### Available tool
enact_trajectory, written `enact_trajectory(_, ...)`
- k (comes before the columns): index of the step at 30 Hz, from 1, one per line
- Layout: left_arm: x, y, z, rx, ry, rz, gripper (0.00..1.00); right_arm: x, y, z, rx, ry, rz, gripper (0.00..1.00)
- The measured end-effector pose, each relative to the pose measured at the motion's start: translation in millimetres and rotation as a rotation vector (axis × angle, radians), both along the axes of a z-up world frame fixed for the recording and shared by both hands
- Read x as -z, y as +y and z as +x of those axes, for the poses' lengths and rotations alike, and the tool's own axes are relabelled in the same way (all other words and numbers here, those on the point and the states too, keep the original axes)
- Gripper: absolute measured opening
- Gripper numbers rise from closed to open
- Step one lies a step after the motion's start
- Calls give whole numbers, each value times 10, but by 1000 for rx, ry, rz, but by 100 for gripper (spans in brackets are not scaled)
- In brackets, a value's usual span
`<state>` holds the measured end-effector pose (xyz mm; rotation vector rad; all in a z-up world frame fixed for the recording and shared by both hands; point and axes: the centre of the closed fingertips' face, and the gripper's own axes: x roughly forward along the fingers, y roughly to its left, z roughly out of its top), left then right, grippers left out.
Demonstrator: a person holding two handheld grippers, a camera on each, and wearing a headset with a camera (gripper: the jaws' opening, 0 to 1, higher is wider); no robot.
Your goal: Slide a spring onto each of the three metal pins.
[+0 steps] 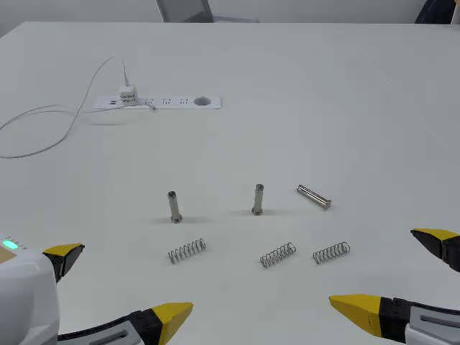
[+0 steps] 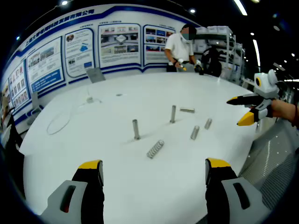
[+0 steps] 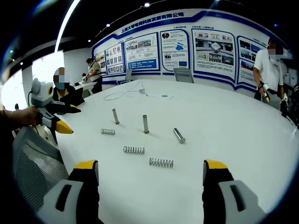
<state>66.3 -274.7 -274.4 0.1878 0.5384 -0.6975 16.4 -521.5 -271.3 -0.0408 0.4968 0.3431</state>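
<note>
Left gripper (image 1: 128, 280) and right gripper (image 1: 377, 266) hover, fingers (image 1: 172, 314) spread; best pinch the leftmost spring (image 1: 187, 250) mid-coil, then align it over the leftmost pin (image 1: 174, 207).

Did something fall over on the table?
Yes. The right pin lies flat on its side, while the left pin and middle pin stand upright. Nothing else looks odd.

White table (image 1: 323, 108); silver pins (image 1: 258, 199) and springs (image 1: 187, 250); yellow-tipped left gripper (image 1: 134, 278) and right gripper (image 1: 372, 266) (black behind)

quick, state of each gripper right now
Left gripper: open, holding nothing.
Right gripper: open, holding nothing.
</note>
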Motion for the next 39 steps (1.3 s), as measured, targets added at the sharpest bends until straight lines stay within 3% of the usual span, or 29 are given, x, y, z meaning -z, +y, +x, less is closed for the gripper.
enact_trajectory(32,9,24,3,5,-5,8,87,-18,17,8,-8,-11,-3,92)
enact_trajectory(39,12,13,-1,16,-5,13,81,-27,27,6,-13,-13,2,91)
